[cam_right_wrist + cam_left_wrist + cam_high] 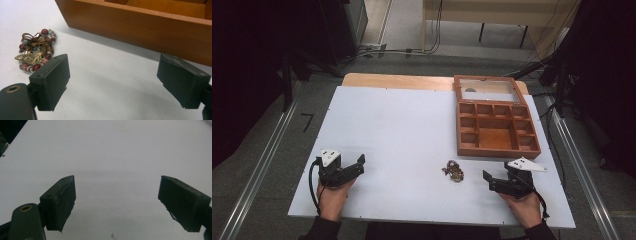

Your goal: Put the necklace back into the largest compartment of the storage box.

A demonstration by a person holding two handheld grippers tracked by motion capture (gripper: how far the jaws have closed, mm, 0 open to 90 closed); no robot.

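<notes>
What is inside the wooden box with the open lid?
The wooden box shows small compartments around a larger middle one; those in the high view look empty. Its near wall hides the bottoms of the front compartments. The beaded bracelet lies outside, on the white board.

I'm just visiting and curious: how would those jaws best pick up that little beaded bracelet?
Come straight down on the beaded bracelet, closing across the bunched cords and beads at its middle. It lies in a flat, loose heap on the white board, so no side offers an edge. The right gripper, jaws open, is nearest.
</notes>
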